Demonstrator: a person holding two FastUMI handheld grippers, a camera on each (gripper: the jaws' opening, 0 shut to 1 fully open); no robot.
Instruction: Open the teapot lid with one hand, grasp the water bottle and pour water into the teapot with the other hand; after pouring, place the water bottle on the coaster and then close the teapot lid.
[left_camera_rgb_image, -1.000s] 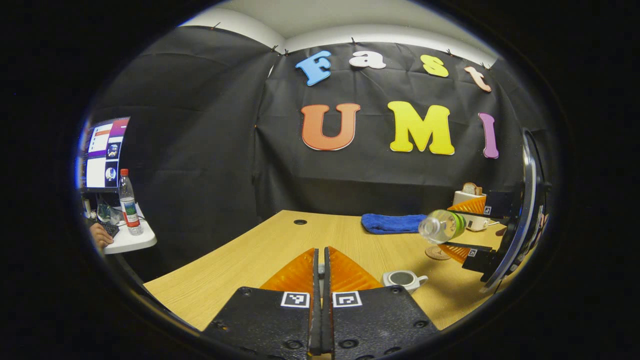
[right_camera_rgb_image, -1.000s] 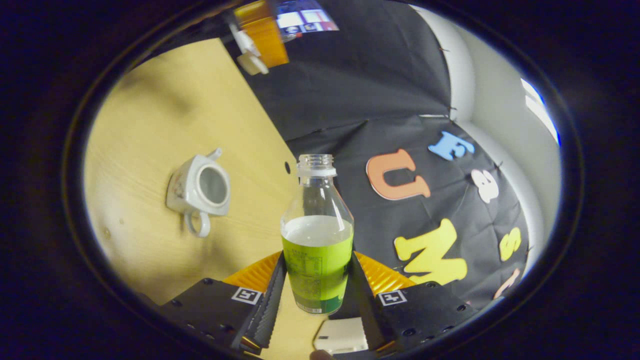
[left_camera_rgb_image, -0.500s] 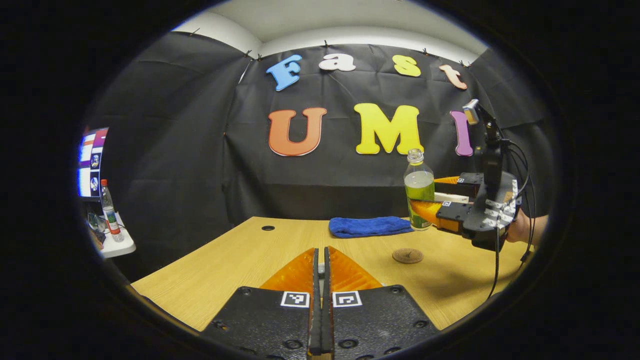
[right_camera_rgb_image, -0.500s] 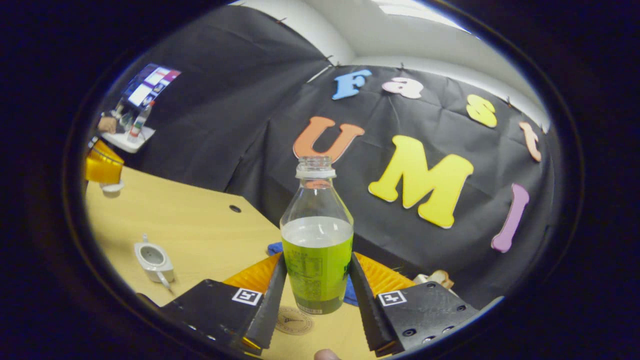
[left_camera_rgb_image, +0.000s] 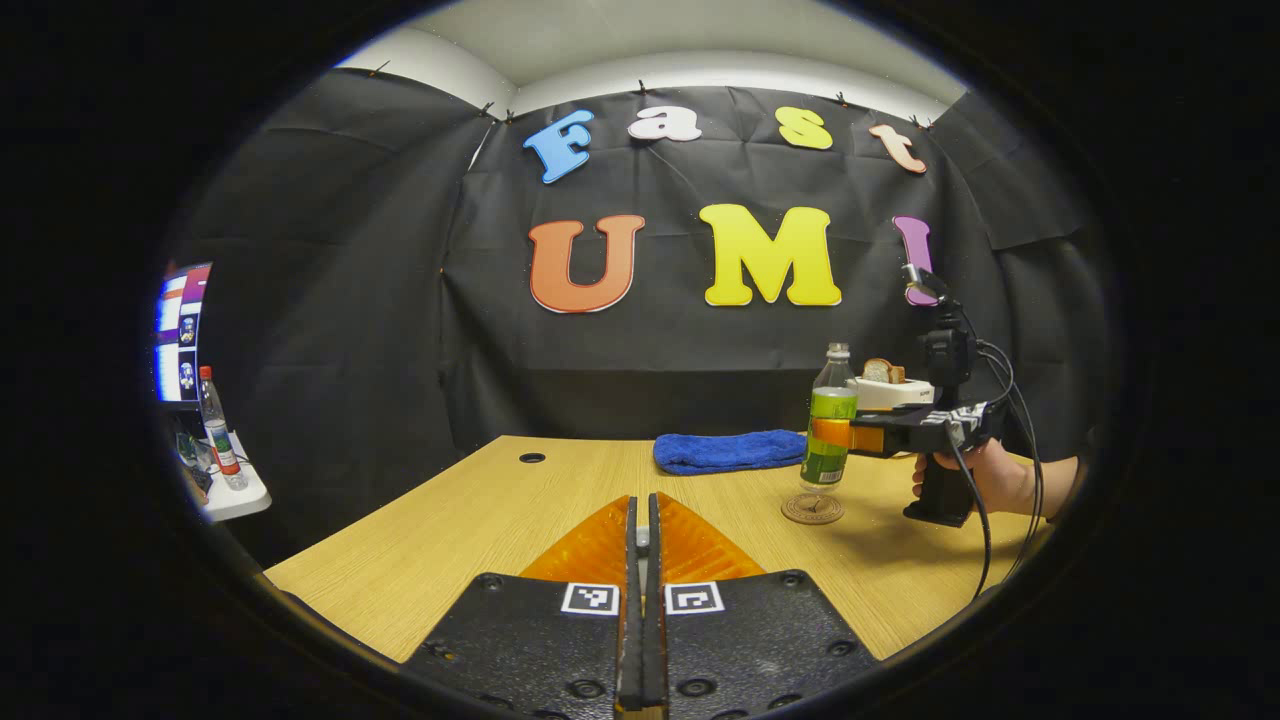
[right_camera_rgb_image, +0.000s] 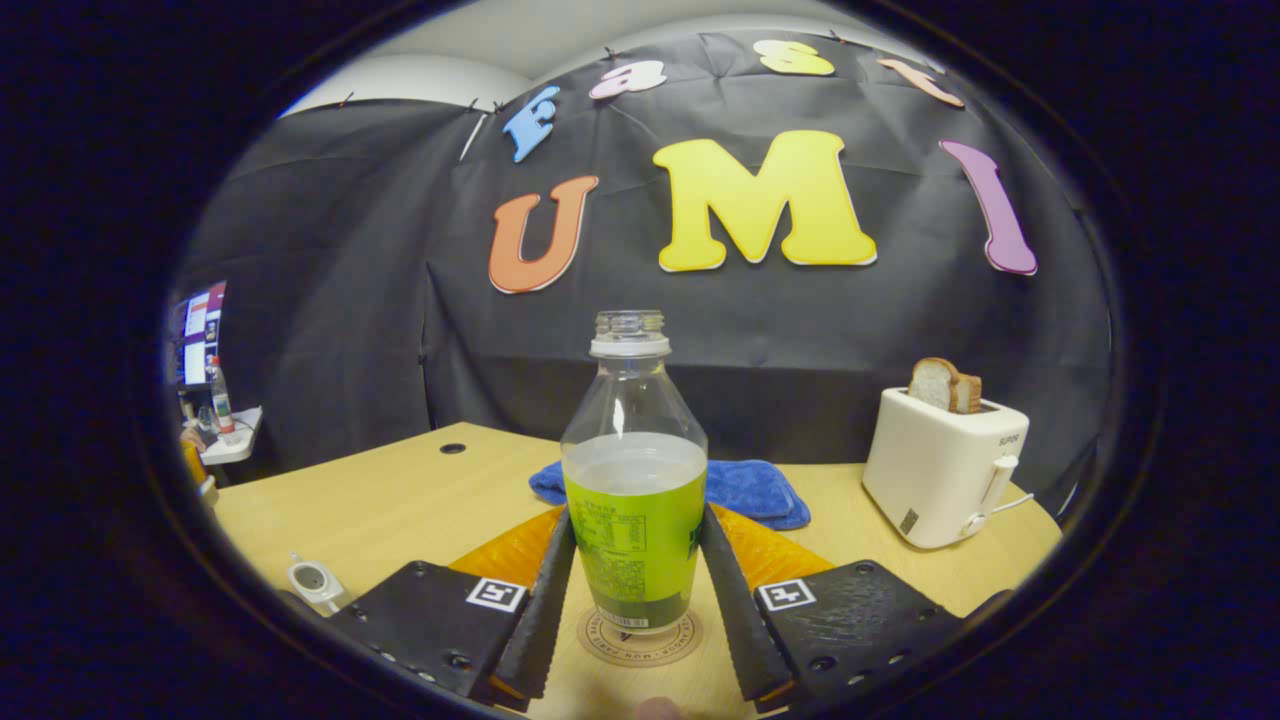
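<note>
Right gripper (right_camera_rgb_image: 632, 590) jaws clamped mid-label on upright bottle (right_camera_rgb_image: 634, 480) just over coaster (right_camera_rgb_image: 640, 637); uncapped, approx half full, thin plastic, prob. squashy; left gripper (left_camera_rgb_image: 641, 600) jaws together, lid hidden.

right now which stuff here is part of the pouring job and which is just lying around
Part of the job:
- water bottle, upright, held in the right tongs
- coaster, under the bottle
- teapot, lid off
- left tongs, shut

Just lying about:
- blue towel
- toaster with bread
- side-table bottle
</note>
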